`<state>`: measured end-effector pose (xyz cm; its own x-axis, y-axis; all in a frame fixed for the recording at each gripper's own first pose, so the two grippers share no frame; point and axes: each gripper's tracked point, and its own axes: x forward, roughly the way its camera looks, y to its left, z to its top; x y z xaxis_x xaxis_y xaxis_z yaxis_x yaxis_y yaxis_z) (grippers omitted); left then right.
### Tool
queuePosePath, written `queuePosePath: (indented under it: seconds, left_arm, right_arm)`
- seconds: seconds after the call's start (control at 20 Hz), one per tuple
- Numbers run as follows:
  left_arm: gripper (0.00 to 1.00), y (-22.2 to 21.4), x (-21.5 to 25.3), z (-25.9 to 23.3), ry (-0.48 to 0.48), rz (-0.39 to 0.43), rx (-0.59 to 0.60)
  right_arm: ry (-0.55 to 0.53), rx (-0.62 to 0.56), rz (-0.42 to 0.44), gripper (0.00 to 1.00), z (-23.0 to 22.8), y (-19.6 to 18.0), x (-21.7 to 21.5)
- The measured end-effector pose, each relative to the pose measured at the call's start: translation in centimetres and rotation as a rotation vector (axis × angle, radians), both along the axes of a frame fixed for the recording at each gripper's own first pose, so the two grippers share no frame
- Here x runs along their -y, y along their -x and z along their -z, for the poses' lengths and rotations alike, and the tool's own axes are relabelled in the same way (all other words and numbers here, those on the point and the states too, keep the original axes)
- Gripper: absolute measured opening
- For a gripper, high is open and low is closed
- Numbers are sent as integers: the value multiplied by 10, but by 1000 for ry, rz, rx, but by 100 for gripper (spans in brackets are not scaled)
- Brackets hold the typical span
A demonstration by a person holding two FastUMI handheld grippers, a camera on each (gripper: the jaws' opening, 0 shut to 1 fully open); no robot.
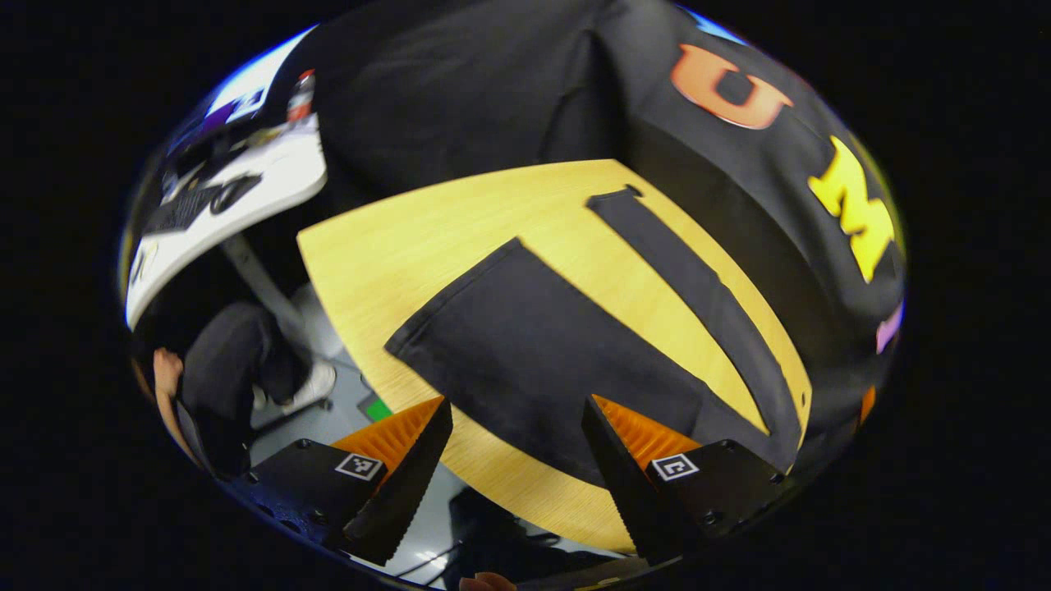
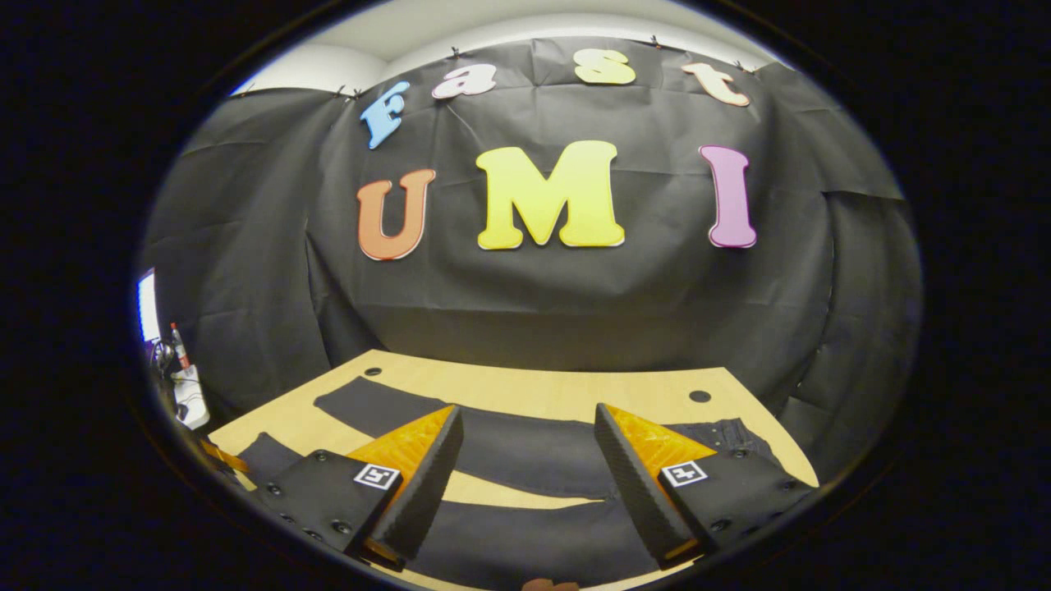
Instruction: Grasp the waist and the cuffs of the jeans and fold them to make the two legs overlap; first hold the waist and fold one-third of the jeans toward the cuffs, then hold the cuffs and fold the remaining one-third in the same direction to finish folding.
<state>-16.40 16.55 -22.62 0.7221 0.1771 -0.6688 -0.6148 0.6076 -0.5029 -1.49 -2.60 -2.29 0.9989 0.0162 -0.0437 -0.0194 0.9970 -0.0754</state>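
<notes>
Two grippers hang above the wooden table, each with its fingers spread wide and nothing between them. In the left gripper view, the left gripper (image 1: 517, 460) hovers over the near rim of the table (image 1: 394, 246), and the black jeans (image 1: 534, 353) lie flat on the wood just beyond its fingertips. One leg spreads broad right ahead of the gripper, its cuff end pointing away; the other leg runs as a narrow dark strip toward the table's far edge, with a wedge of bare wood between the two (so the legs are apart, not overlapping). Off the table's side, a person's dark trouser leg and white shoe (image 1: 312, 386) stand on the grey floor, and farther off is a white desk (image 1: 238, 197) with clutter on it.

In the right gripper view, the right gripper (image 2: 530, 476) is held over the jeans (image 2: 525, 451), which stretch across the table (image 2: 542, 386) beneath and beyond its fingers; a sliver of wood shows between the two dark legs. Behind the table's far edge hangs the black cloth wall (image 2: 246, 246).
</notes>
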Motion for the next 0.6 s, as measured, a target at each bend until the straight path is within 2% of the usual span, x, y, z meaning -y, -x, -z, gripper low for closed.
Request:
queuePosePath:
  seconds: [0.15, 0.2, 0.25, 0.45, 0.6]
  left_arm:
    - [100, 0, 0, 1, 93, -57, -15]
    - [100, -4, 4, 1, 127, -64, -11]
    - [100, -10, 7, -1, 154, -64, -9]
    - [99, -37, -6, 0, 161, -70, 10]
    - [99, -55, -14, -7, 204, -81, 14]
  right_arm:
    - [6, 1, 30, 99, -1, 0, 9]
    - [6, 1, 38, 95, -1, 0, 12]
    - [6, -2, 48, 99, 0, -1, 15]
    - [1, -1, 89, 99, -3, -2, 29]
    - [-5, -20, 116, 99, 4, -1, 40]
